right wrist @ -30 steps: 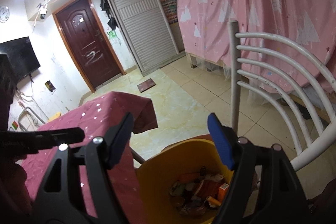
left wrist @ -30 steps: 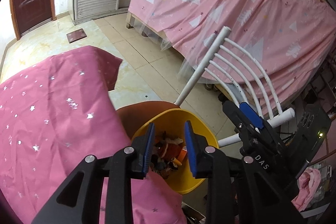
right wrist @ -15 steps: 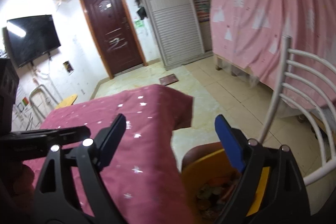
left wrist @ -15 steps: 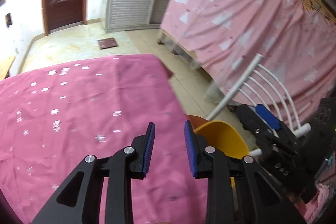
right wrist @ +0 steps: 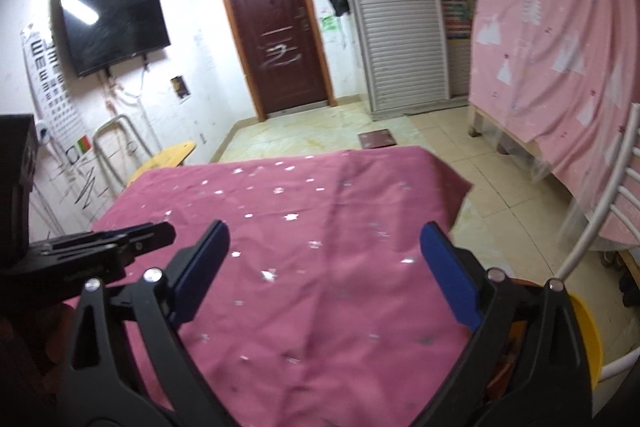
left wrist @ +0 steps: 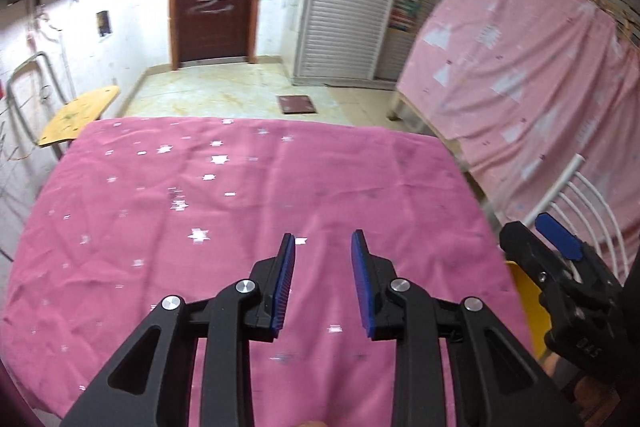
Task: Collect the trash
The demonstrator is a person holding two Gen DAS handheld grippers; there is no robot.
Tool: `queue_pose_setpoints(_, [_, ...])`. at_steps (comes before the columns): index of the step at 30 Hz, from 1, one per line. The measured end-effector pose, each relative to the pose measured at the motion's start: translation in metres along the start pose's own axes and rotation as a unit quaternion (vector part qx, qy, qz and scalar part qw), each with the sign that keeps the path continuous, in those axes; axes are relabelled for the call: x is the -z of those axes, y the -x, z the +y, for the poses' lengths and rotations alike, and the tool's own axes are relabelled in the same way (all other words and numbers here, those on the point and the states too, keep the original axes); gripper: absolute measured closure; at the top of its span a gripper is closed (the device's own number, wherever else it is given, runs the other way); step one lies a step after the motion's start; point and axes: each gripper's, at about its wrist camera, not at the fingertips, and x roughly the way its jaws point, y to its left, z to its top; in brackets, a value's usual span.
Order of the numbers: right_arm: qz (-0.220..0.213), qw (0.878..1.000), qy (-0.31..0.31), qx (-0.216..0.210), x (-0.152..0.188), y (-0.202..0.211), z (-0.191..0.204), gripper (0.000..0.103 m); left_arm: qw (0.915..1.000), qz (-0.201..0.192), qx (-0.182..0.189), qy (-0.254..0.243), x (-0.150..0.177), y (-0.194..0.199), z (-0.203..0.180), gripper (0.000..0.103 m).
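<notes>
A table under a pink star-print cloth (left wrist: 240, 195) fills both views, and I see no loose trash on it. The yellow bin (left wrist: 524, 303) shows only as a sliver at the table's right side, also low at the right edge of the right wrist view (right wrist: 584, 331); its contents are hidden. My left gripper (left wrist: 323, 239) hovers over the near part of the cloth, jaws a narrow gap apart with nothing between them. My right gripper (right wrist: 325, 231) is beside it on the right, over the cloth, its jaws opening wide and empty.
A white slatted chair (right wrist: 600, 219) stands right of the table by the bin. Behind it is a frame draped in pink cloth (left wrist: 520, 67). A yellow wooden seat (left wrist: 76, 111) sits at the table's far left corner. Tiled floor with a small mat (left wrist: 296, 104) leads to a door.
Both views swung left, from over the yellow bin to over the pink table. The bin slid to the right edge. The right jaws spread wider; the left gap stayed the same.
</notes>
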Motion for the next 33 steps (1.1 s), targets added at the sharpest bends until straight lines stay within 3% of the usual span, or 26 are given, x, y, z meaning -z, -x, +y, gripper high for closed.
queue_pose_setpoints(13, [0.0, 0.999, 0.028, -0.029, 0.006, -0.037, 0.05, 0.007, 0.9919, -0.047, -0.118, 0.011, 0.006, -0.003, 0.063, 0.081])
queue_pose_setpoints(17, [0.002, 0.999, 0.038, -0.029, 0.007, -0.044, 0.058, 0.006, 0.9846, -0.067, -0.161, 0.014, 0.009, -0.006, 0.077, 0.081])
queue_pose_setpoints(33, [-0.017, 0.998, 0.065, -0.012, 0.006, -0.044, 0.073, 0.006, 0.9888, -0.049, -0.133, 0.046, 0.009, -0.015, 0.098, 0.081])
